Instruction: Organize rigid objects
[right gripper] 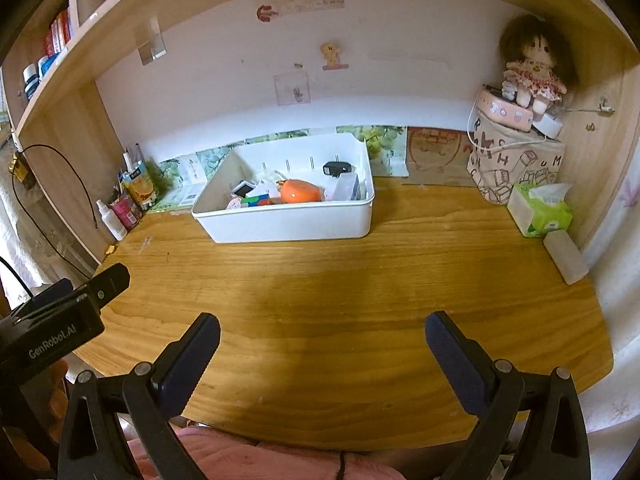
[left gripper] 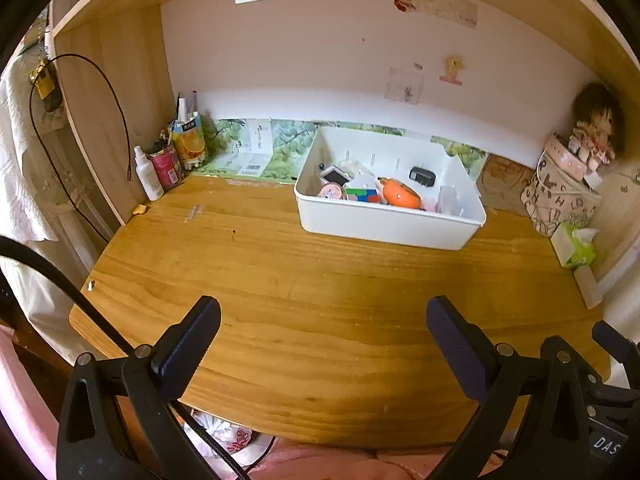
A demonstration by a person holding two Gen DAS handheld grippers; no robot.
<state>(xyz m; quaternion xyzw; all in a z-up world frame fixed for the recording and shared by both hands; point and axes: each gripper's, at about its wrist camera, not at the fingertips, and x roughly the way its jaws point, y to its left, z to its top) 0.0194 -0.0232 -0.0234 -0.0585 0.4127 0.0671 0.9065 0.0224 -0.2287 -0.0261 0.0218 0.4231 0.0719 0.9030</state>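
White bin (left gripper: 384, 224) at back of bench (left gripper: 320, 320), near wall; inside: orange pod (left gripper: 400, 196), colour cube (left gripper: 362, 195), black adapter (left gripper: 422, 177), pink round tin (left gripper: 332, 191), small phone-like gadget (left gripper: 335, 176)
Left claw (left gripper: 323, 344) low over near bench edge, pads wide apart, nothing between
Right claw (right gripper: 322, 354) likewise spread, empty, over near edge; left claw body visible just left of it
Back-left corner: spray bottle (left gripper: 147, 174), cans, juice carton (left gripper: 190, 144)
Right side: printed bag (right gripper: 516, 164) with doll (right gripper: 532, 68) on top, tissue pack (right gripper: 540, 212) beside
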